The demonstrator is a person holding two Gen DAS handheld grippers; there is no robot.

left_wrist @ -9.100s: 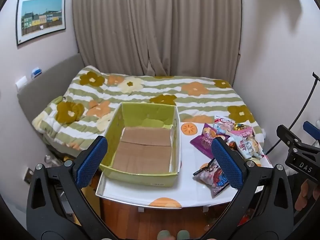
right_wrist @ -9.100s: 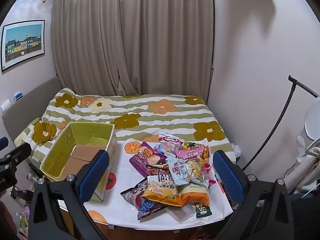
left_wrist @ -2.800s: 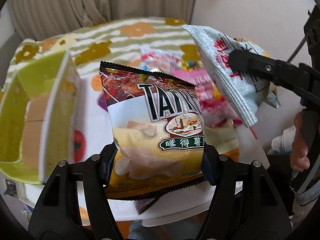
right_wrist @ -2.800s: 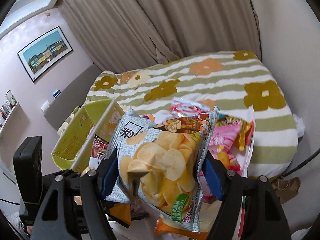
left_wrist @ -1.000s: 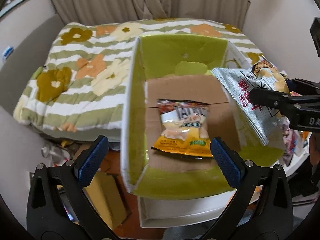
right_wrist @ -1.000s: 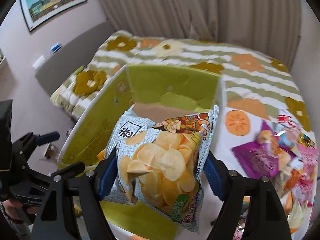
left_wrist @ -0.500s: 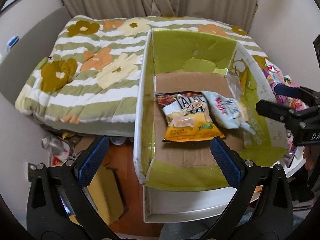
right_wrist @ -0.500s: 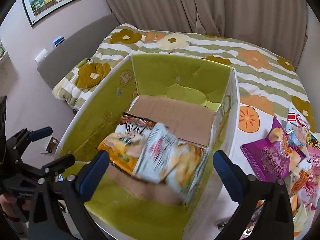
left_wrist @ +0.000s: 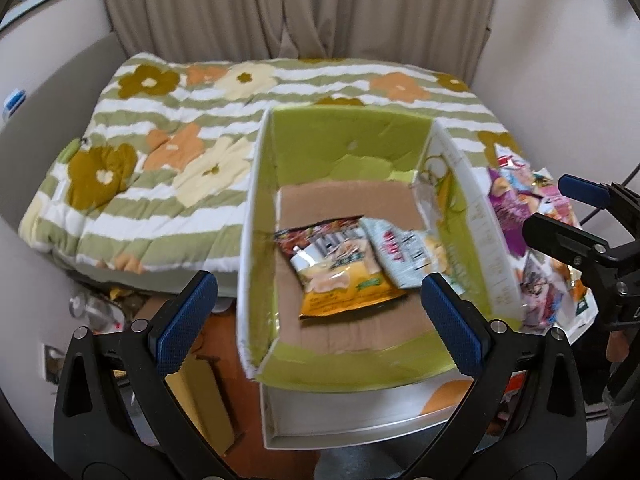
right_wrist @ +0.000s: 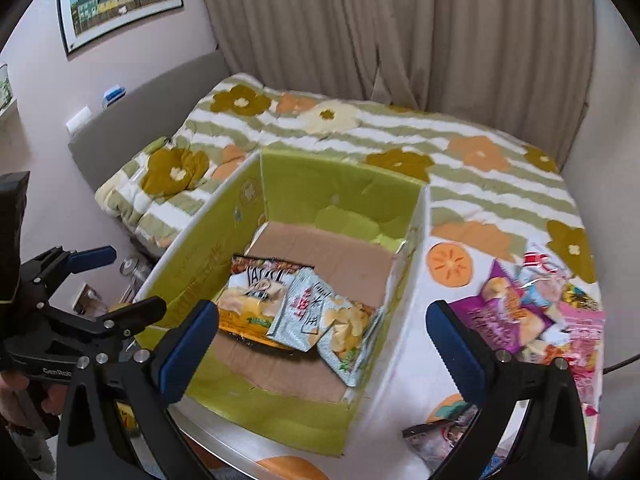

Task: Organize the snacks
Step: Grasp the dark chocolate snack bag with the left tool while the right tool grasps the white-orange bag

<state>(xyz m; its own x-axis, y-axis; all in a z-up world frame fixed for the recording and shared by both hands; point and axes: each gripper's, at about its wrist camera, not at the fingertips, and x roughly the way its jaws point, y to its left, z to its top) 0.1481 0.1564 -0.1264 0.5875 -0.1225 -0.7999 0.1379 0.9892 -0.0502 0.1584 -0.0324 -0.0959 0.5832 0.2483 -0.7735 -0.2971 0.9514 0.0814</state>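
A green cardboard box (left_wrist: 352,136) (right_wrist: 340,188) stands on the white table. Inside it lie a yellow-and-brown chip bag (left_wrist: 332,276) (right_wrist: 252,300) and, partly on top of it to the right, a grey-white chip bag (left_wrist: 404,252) (right_wrist: 320,320). My left gripper (left_wrist: 320,320) is open above the box's near edge, with nothing between its fingers. My right gripper (right_wrist: 322,340) is open too, above the box's near right side, with nothing held. The remaining snack packets (left_wrist: 532,216) (right_wrist: 532,312) lie in a heap on the table right of the box.
A bed with a striped flower quilt (left_wrist: 192,128) (right_wrist: 400,140) lies behind the table. Beige curtains (right_wrist: 400,28) hang at the back. Left of the table, bottles and a cardboard piece (left_wrist: 208,396) sit on the wooden floor. A dark packet (right_wrist: 444,440) lies near the table's front edge.
My right gripper opened and dropped the grey-white chip bag into the box beside the yellow bag. Both grippers have since risen a little away from the box.
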